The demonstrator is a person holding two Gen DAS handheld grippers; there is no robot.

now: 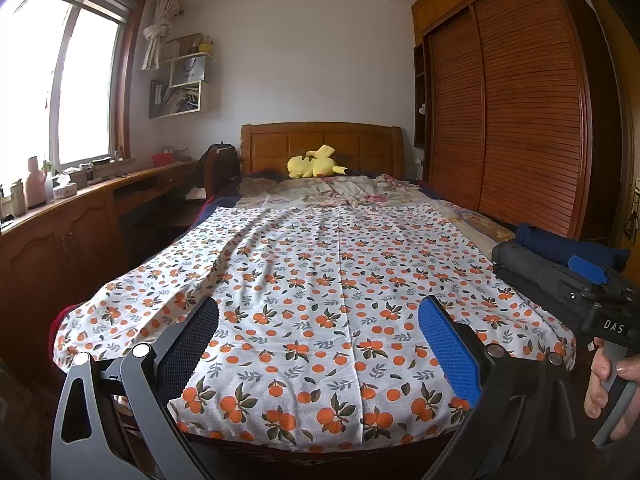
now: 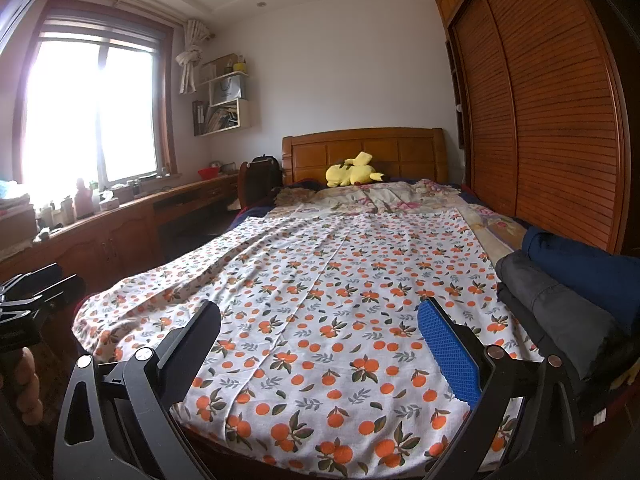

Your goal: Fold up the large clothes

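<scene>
A large white cloth with an orange-fruit print (image 1: 320, 292) lies spread flat over the bed, its near edge hanging at the foot; it also shows in the right wrist view (image 2: 320, 304). My left gripper (image 1: 320, 320) is open, held above the near part of the cloth, holding nothing. My right gripper (image 2: 320, 320) is open too, above the same near part, empty. The right gripper also shows at the right of the left wrist view (image 1: 592, 280), and the left one at the left edge of the right wrist view (image 2: 28, 300).
Folded dark grey (image 2: 556, 312) and navy (image 2: 588, 264) clothes lie stacked on the bed's right side. A yellow plush toy (image 1: 316, 163) rests by the wooden headboard (image 1: 320, 140). A wardrobe (image 1: 508, 120) stands right, a desk counter (image 1: 80, 208) left under the window.
</scene>
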